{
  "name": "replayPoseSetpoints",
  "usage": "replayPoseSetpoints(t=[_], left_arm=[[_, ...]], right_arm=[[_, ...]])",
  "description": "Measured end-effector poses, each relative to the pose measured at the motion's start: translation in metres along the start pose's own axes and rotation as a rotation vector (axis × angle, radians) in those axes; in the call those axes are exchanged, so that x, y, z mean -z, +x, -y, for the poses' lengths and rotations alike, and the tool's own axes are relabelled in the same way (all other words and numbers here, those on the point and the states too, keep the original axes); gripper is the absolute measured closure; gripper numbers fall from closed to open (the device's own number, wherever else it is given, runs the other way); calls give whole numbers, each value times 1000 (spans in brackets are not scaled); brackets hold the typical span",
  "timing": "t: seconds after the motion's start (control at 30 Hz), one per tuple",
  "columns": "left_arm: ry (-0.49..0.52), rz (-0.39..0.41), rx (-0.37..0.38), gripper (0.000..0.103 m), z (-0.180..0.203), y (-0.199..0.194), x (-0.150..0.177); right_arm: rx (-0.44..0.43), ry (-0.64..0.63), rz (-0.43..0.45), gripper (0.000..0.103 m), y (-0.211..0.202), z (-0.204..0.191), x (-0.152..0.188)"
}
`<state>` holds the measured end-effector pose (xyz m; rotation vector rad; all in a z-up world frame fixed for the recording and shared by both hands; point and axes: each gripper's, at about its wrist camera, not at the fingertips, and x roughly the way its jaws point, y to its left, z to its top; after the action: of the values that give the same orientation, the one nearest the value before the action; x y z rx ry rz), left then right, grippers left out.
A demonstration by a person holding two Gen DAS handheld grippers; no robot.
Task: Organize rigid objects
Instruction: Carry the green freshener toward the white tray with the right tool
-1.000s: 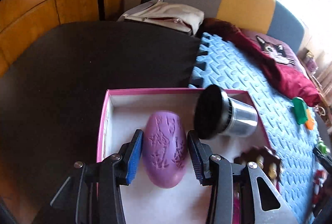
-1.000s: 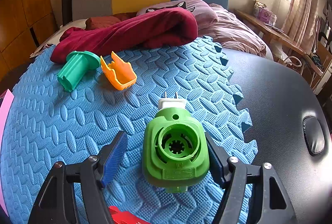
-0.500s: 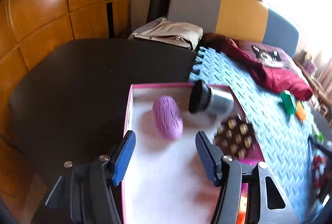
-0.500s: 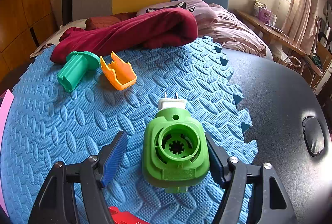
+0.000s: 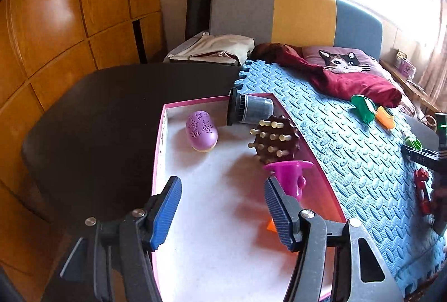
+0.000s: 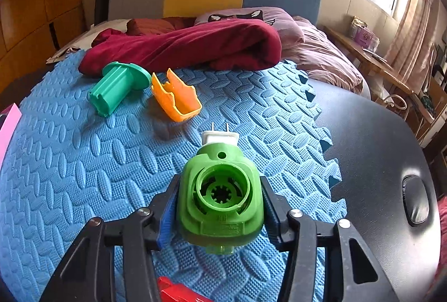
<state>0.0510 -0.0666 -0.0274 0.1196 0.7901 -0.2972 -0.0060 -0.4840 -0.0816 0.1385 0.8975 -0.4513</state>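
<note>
Left hand empty over the box, right hand closing on the green plug-in unit

My left gripper point(image 5: 222, 207) hangs empty, jaws apart, having just opened and drawn back from the purple egg-shaped case point(image 5: 201, 131), which now lies well ahead of it in the pink-rimmed box point(image 5: 161, 139) beside the black-capped jar point(image 5: 247, 109) and studded brown brush point(image 5: 275, 140). My right gripper point(image 6: 219, 214) has just closed: a second ago its pads stood clear of the green plug-in unit point(image 6: 220, 194), now they press its two flanks on the blue foam mat point(image 6: 83, 162). I judge the unit light, stiff and smooth-sided, so the broad flat flanks are the place to hold, clear of the white pronged end ahead.
</note>
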Motion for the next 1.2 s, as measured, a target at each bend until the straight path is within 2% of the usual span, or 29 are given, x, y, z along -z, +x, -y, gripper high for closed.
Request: replayPoseSetpoints(t=[0.27,0.87,1.13,1.2], left_arm=[[4,-3,6,40,3,-4,5],[-22,-5,-30,40,-14,-10,12],[-49,4,-39,40,-26,-12,15],[-61,2,-41,40,-31,-10,16]], right_arm=[[-2,6,-4,51,0,1,-1],[-2,1,-18,51,-1,1,-2],[-22,23,39,51,-34,-7,-11],[-51,22,52,51,-46,-16,-15]])
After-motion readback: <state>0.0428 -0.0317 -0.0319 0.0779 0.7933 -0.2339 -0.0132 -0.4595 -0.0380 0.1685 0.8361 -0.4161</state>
